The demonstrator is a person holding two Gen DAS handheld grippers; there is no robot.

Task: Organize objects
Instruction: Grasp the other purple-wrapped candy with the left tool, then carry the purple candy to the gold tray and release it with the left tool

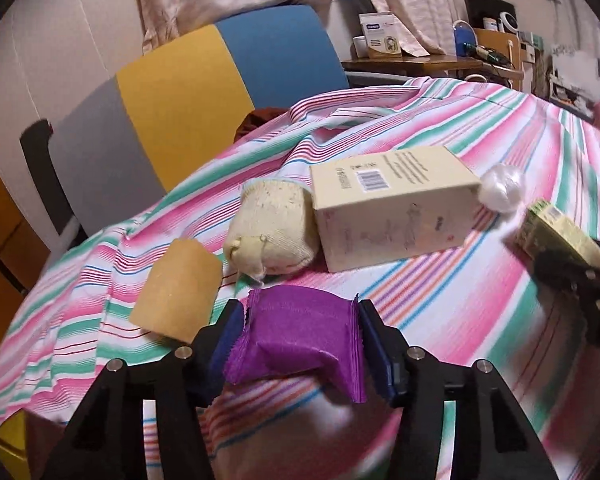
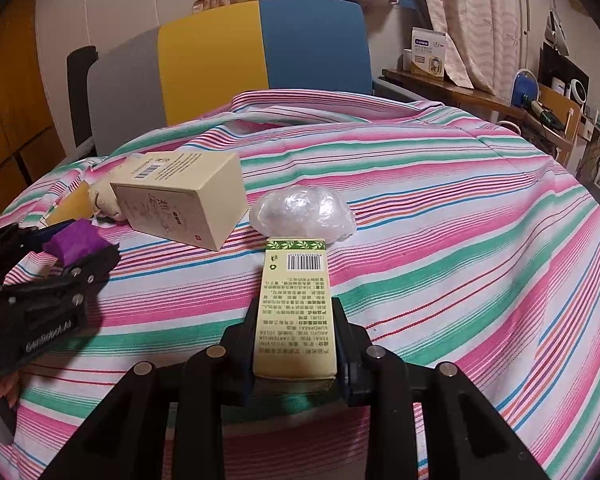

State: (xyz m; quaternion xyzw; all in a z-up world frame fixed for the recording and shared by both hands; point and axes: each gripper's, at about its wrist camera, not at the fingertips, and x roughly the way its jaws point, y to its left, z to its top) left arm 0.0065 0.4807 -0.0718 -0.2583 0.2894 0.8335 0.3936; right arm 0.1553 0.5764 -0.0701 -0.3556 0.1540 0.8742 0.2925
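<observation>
A purple foil packet sits between the blue pads of my left gripper, which press on its crimped ends just above the striped cloth. In the right wrist view the left gripper appears at the left with the purple packet in it. My right gripper is shut on a slim yellow-green box with a barcode, held lengthwise over the cloth. The same box shows at the right edge of the left wrist view.
On the cloth lie a cream carton, a rolled cream sock, a tan cardboard piece and a wad of clear plastic. A grey, yellow and blue chair back stands behind. A cluttered wooden desk is at the right.
</observation>
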